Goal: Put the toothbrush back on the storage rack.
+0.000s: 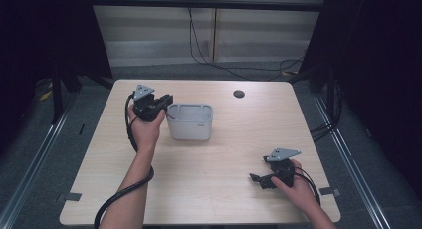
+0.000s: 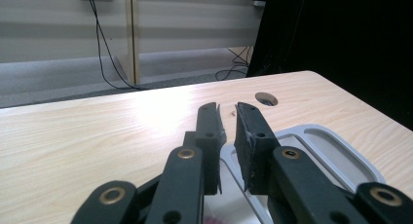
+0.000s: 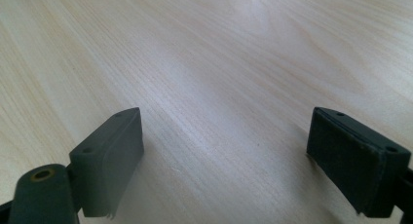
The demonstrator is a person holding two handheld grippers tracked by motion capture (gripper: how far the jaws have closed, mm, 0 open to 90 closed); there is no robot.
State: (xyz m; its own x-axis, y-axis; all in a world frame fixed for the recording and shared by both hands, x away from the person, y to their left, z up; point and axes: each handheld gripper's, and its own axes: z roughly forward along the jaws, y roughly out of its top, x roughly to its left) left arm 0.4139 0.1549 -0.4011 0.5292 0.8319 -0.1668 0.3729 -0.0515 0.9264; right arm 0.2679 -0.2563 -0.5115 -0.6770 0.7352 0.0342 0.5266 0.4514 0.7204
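— High view first: where's the white bin (image 1: 190, 123)?

— Near the middle of the table (image 1: 209, 179), a bit to the far left. The left gripper (image 1: 166, 100) sits at the bin's left rim.

— Closed on it?

— Left gripper view shows its jaws pinched nearly together, gripping the thin rim wall of the white bin (image 2: 336, 158).

— And the other one?

— The right gripper (image 1: 259, 180) rests low at the table's near right, well apart from the bin. Right gripper view shows its jaws spread wide over bare wood, holding nothing.
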